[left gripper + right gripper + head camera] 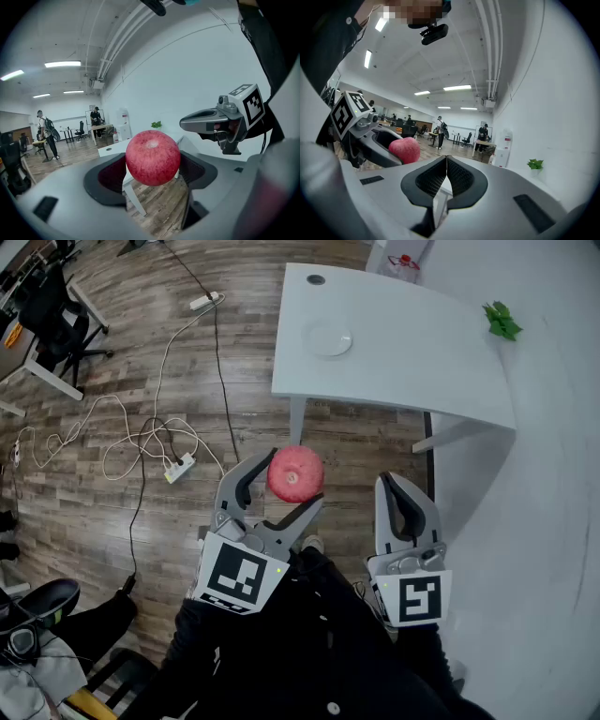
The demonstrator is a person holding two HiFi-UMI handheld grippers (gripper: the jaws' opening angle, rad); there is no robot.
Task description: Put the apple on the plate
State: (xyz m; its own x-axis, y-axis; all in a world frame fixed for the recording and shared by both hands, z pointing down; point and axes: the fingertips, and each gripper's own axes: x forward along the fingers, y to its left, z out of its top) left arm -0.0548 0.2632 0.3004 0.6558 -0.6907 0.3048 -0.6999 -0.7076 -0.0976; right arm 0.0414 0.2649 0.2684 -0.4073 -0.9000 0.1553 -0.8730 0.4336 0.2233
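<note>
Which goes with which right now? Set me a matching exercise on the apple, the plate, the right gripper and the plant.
Things:
1. apple
2. plate
3. right gripper
4. plant

States:
a. lying on the white table
b. jaws shut, nothing between them
c. green and leafy
d. clamped in the left gripper, off the table

Pairs: 1-d, 2-a, 3-b, 4-c

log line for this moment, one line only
left gripper: shut on apple | right gripper: shut, empty | plate: on white table, no apple yet
</note>
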